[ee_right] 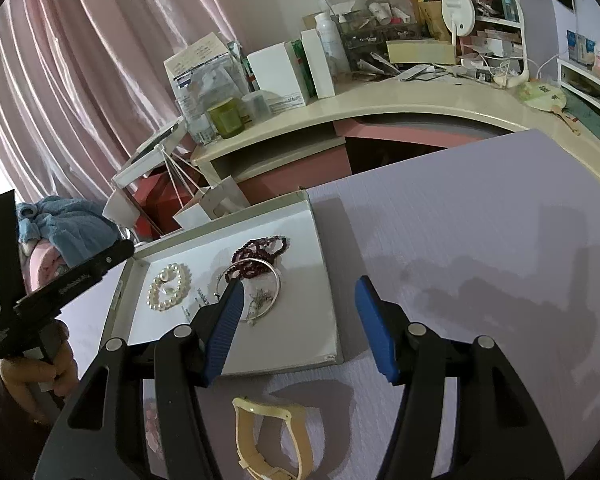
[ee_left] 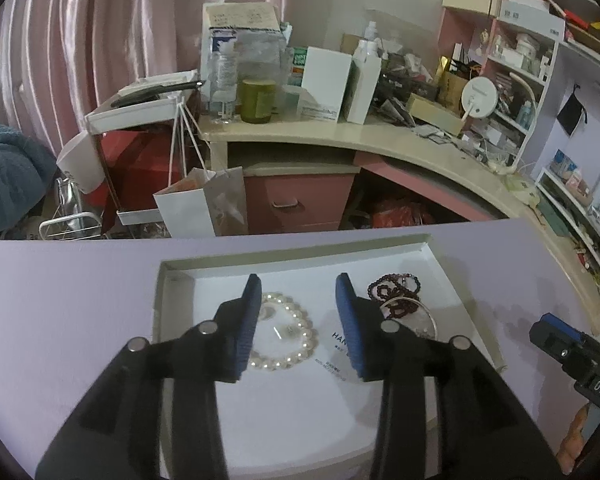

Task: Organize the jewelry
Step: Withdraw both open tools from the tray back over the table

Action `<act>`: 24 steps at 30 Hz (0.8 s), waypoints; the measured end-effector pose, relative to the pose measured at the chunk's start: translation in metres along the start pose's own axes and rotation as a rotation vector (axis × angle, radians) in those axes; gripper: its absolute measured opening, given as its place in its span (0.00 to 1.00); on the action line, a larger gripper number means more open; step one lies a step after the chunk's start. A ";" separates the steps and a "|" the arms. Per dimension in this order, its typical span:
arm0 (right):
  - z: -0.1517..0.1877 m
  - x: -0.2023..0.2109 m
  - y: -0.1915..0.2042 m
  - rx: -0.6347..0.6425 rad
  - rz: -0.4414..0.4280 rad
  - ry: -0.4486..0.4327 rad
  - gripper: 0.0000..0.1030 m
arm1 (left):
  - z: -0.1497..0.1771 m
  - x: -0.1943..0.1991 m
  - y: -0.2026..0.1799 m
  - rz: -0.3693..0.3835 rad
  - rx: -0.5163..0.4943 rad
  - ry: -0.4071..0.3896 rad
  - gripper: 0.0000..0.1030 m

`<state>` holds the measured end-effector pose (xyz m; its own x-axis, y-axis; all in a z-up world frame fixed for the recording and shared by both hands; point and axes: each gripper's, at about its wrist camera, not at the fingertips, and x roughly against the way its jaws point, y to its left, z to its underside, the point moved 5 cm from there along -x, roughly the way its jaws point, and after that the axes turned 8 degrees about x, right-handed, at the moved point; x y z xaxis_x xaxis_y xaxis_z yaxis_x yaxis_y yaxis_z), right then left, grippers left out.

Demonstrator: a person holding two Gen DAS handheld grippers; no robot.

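Observation:
A shallow white tray [ee_left: 172, 276] [ee_right: 328, 280] lies on a lilac board. In it are a pearl bracelet [ee_left: 296, 344] [ee_right: 168, 286], a dark red bead string [ee_left: 396, 288] [ee_right: 260, 256] and a silver bangle [ee_left: 428, 316] [ee_right: 274, 296] with a small trinket inside it. My left gripper [ee_left: 298, 300] is open and empty, hovering over the tray above the pearls. My right gripper [ee_right: 300, 300] is open and empty above the tray's near right corner. A cream watch [ee_right: 268, 440] lies on the board below it, outside the tray.
The lilac board [ee_right: 480, 240] [ee_left: 60, 300] extends right of the tray. Behind it stand a cluttered curved desk [ee_left: 340, 136] [ee_right: 380, 100], a pink drawer unit [ee_left: 300, 204], a paper bag [ee_left: 204, 208], shelves [ee_left: 580, 208] and pink curtains [ee_right: 80, 60]. The right gripper's body shows in the left wrist view [ee_left: 572, 352].

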<state>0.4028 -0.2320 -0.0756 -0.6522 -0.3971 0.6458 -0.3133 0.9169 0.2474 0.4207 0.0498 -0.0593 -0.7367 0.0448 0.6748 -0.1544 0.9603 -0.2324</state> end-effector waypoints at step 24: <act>0.085 0.052 0.021 0.075 0.012 0.098 0.52 | 0.070 0.149 0.106 -0.154 0.242 -0.153 0.68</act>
<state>0.3033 -0.2366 -0.0981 -0.5870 -0.3769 0.7165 -0.3588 0.9145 0.1871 0.2481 0.1389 -0.0323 -0.7804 -0.1552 0.6057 -0.4099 0.8585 -0.3081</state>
